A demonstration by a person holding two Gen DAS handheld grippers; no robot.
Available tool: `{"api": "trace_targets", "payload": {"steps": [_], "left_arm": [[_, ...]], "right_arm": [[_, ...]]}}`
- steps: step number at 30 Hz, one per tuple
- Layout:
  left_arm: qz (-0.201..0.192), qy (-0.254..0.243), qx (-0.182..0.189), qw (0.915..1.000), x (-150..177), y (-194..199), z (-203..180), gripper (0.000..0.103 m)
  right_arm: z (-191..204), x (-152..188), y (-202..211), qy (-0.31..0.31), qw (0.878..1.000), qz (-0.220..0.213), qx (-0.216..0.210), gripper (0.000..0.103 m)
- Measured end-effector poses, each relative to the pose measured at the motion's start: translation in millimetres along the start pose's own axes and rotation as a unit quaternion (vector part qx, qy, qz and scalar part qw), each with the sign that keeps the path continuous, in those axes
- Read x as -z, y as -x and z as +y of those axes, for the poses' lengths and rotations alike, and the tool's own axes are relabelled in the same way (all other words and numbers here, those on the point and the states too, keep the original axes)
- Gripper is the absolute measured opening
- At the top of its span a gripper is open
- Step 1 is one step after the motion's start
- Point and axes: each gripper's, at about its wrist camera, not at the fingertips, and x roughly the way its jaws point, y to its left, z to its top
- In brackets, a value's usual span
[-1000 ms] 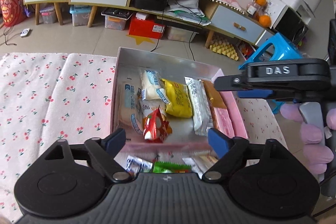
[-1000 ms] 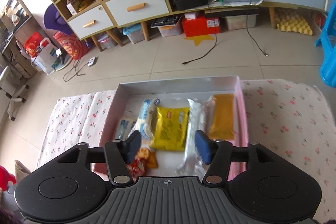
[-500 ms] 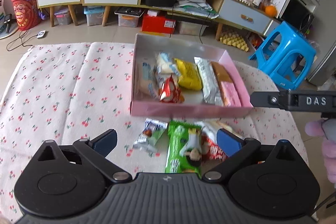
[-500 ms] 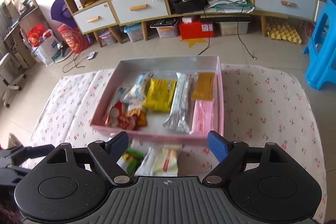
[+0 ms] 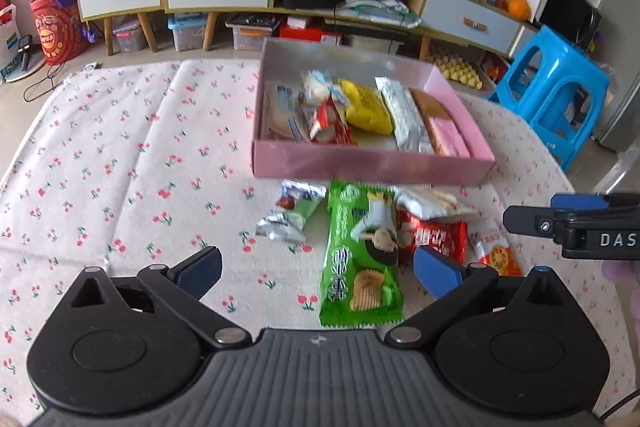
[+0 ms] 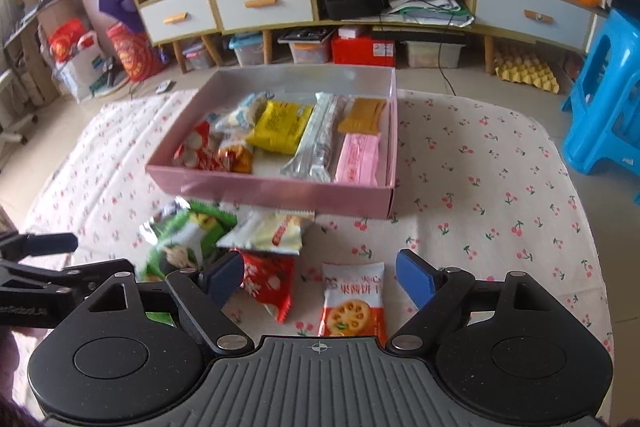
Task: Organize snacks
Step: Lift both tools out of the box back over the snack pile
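Note:
A pink box (image 5: 372, 167) (image 6: 276, 193) on the cherry-print cloth holds several snack packets. Loose packets lie in front of it: a long green chip packet (image 5: 360, 259) (image 6: 180, 239), a small silver-green packet (image 5: 292, 215), a white packet (image 5: 432, 203) (image 6: 268, 231), a red packet (image 5: 436, 235) (image 6: 268, 283) and an orange-white biscuit packet (image 5: 496, 247) (image 6: 352, 303). My left gripper (image 5: 316, 271) is open and empty above the green packet. My right gripper (image 6: 320, 275) is open and empty above the red and biscuit packets.
The table's cloth (image 5: 120, 155) spreads wide to the left of the box. A blue stool (image 5: 556, 99) (image 6: 604, 95) stands at the right. Low cabinets and storage bins (image 6: 304, 11) line the far wall beyond the table's back edge.
Both grippers have pulled back from over the box toward the table's front. The loose packets in front of the box have come into view. Both jaws have opened wider.

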Motion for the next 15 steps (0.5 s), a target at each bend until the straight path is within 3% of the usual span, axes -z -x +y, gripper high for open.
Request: {"api": "trace_targets", "payload": {"steps": [7,15], "left_arm": [[-0.004,-0.031,-0.006,0.9995,8.9,-13.1,-11.9,0.099],[-0.005,-0.029,0.001,0.9996,9.9,-25.4,-10.9,0.083]], "right_arm": [[1.8,13.0,-15.7,0.035,0.999,0.028,0.018,0.085],[1.1,25.6,-36.6,0.062,0.995,0.067,0.033,0.085]]}}
